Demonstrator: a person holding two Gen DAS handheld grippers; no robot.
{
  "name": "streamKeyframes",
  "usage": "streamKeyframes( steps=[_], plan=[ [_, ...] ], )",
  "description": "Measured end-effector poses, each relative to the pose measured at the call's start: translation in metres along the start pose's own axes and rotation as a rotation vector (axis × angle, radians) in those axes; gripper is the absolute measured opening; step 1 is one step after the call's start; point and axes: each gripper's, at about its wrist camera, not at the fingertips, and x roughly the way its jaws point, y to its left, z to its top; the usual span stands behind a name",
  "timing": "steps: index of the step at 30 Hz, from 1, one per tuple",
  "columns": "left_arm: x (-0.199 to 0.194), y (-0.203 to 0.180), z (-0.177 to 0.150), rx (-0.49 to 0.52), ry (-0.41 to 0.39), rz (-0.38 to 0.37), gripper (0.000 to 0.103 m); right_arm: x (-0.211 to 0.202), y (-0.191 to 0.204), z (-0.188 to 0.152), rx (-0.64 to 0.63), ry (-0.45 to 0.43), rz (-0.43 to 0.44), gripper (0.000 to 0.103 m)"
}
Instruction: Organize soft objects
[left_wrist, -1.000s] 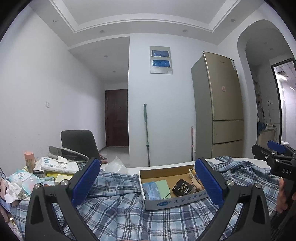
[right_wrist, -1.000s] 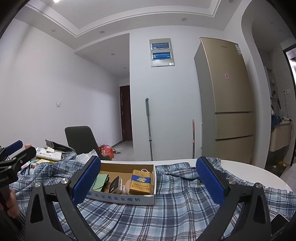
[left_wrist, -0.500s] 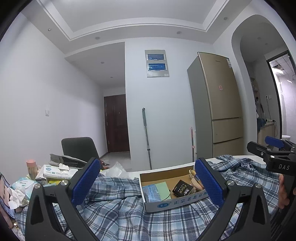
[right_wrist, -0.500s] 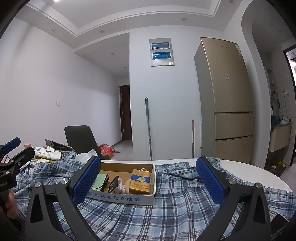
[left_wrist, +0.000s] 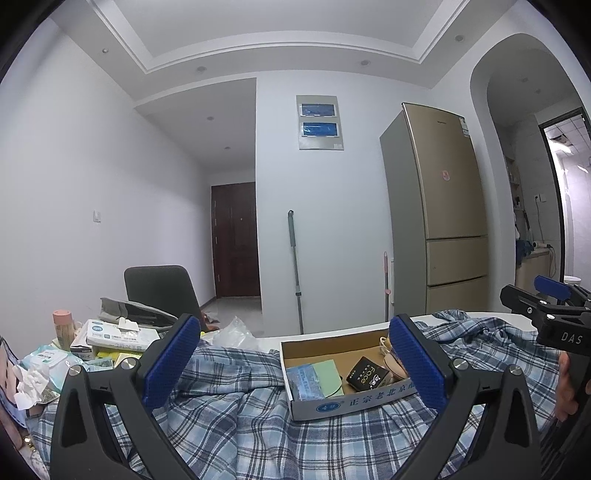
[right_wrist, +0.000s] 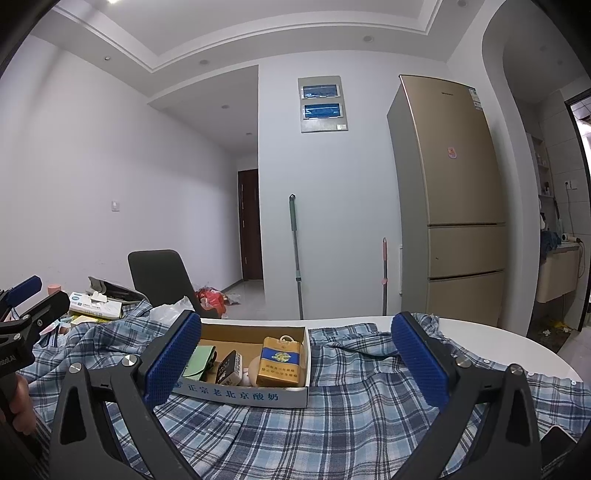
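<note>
The left tool (left_wrist: 293, 363) and the right tool (right_wrist: 295, 363) both gape wide and hold nothing, each poised above the blue plaid shirt (left_wrist: 266, 435) that lies rumpled across the white bench (right_wrist: 524, 345). On the shirt, between the blue pads (right_wrist: 173, 358) of the right tool, sits an open cardboard box (right_wrist: 243, 395) with a yellow cigarette pack (right_wrist: 280, 362) and a small black box (right_wrist: 227, 367) inside; left of the cardboard box lies a tissue pack (right_wrist: 94, 304).

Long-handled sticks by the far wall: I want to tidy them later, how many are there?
2. A green-handled pole leans against the white wall by the hallway; a shorter pink-handled one stands beside the fridge. Their lower ends are hidden behind the table.
</note>
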Motion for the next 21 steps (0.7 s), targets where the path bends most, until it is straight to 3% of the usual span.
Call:
streamKeyframes(
  steps=[21],
  plan=[
    [0.0002,0.0011,0.0003,-0.003,0.004,0.002,0.103,-0.0007,0.0039,-0.001,-0.015,-0.005,0.003,0.103]
  ],
)
